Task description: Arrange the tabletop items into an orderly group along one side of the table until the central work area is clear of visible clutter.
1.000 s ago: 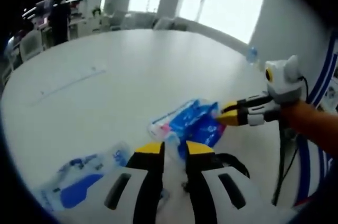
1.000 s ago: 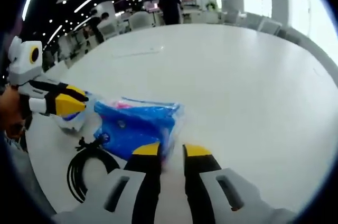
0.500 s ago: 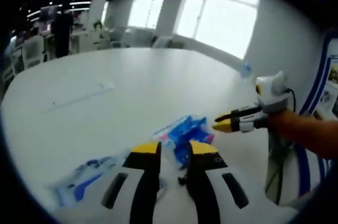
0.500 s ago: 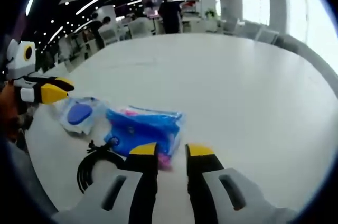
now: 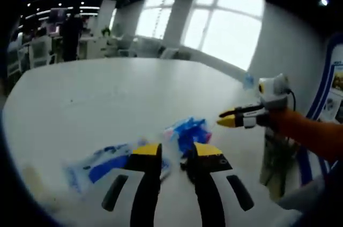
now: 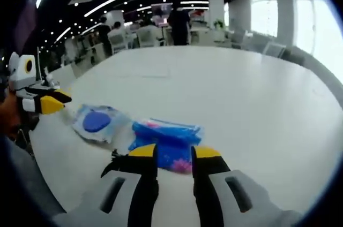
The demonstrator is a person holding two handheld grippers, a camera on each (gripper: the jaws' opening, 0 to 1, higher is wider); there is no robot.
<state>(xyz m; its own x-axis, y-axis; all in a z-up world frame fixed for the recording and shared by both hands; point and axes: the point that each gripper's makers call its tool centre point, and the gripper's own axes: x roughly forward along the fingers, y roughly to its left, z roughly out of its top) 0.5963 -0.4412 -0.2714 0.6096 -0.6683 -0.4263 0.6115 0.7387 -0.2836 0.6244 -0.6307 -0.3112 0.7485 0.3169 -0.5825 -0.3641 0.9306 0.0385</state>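
Low in the left gripper view, the left gripper point(image 5: 170, 158) rose from the bottom centre, its yellow-tipped fingers point(image 5: 146, 151) a narrow gap apart and holding nothing. Just above the tips, at centre frame, lay the blue packet point(image 5: 190, 130) on the white tabletop point(image 5: 107, 93), and to the lower left of it lay the clear pouch point(image 5: 107, 165) with its blue patch, blurred. The right gripper point(image 5: 225, 119) came in from the right at mid-height, off the tabletop, fingers close together and empty, with a hand point(image 5: 278, 120) behind it.

In the right gripper view, the right gripper point(image 6: 174, 154) stood at bottom centre, fingers point(image 6: 206, 153) slightly parted around nothing. The blue packet point(image 6: 169, 138) lay just above the tips, the clear pouch point(image 6: 99, 122) beside it to the left, both in the lower left of the tabletop point(image 6: 225, 88). A black cable point(image 6: 115, 163) peeked out left of the fingers. The left gripper point(image 6: 51, 103) hovered at the far left edge, its fingers together and empty.
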